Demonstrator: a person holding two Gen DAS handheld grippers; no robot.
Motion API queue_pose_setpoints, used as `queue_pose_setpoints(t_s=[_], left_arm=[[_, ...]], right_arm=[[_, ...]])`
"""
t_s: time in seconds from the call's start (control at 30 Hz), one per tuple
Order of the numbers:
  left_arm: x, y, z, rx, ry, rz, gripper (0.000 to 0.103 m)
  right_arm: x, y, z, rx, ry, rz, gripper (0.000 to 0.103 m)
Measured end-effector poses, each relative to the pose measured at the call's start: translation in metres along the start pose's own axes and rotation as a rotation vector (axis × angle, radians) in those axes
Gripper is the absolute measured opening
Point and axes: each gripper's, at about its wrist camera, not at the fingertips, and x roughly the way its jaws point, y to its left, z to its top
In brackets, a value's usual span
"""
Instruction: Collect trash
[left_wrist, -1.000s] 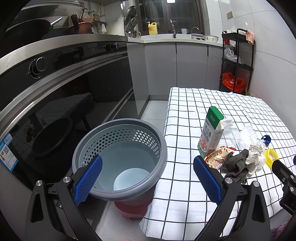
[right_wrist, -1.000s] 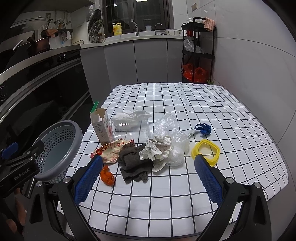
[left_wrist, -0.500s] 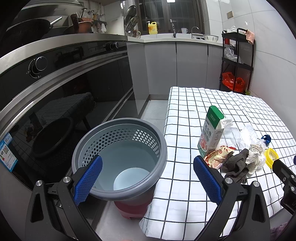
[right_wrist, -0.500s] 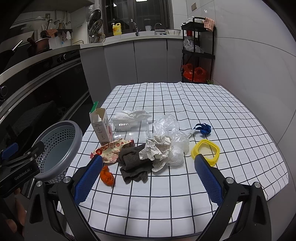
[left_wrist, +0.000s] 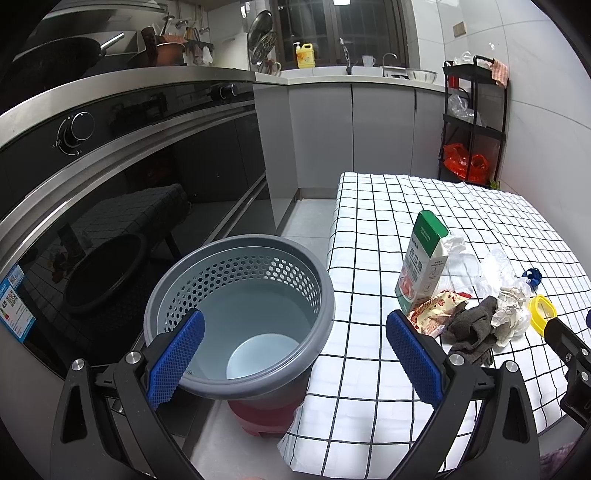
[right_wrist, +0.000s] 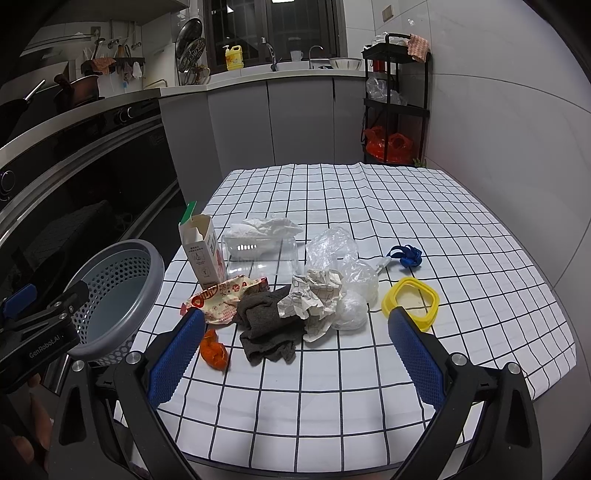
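Observation:
A heap of trash lies on the checked tablecloth (right_wrist: 424, 206): an upright carton (right_wrist: 201, 249), a red snack wrapper (right_wrist: 221, 297), a dark grey rag (right_wrist: 267, 323), crumpled paper (right_wrist: 314, 299), clear plastic bags (right_wrist: 341, 258), an orange scrap (right_wrist: 213, 350), a yellow ring (right_wrist: 410, 302) and a blue ribbon (right_wrist: 405, 255). My right gripper (right_wrist: 295, 356) hangs open over the table's near edge, short of the heap. My left gripper (left_wrist: 293, 356) is open above the grey perforated bin (left_wrist: 240, 314), which stands left of the table with nothing in it. The carton (left_wrist: 423, 271) and rag (left_wrist: 471, 332) show there too.
A dark oven front (left_wrist: 110, 192) runs along the left beside the bin. Grey cabinets (right_wrist: 295, 122) and a black shelf rack (right_wrist: 397, 99) with red bags stand behind the table. A white wall (right_wrist: 517, 129) borders the table's right side.

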Motion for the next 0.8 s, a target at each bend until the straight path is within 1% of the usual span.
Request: queue_pose_setpoints(t_s=[0.63,0.8], left_arm=[[-0.0001,-0.0009,0.0000,-0.001,0.002,0.000,0.097],[0.0031,-0.0020,-0.0021,0.000,0.017,-0.007,0.097]], right_arm=[[0.0008,0.0003,-0.0007,-0.003,0.000,0.000,0.095],[0.0035,-0.0061,-0.0019,0.011,0.020,0.027,0.095]])
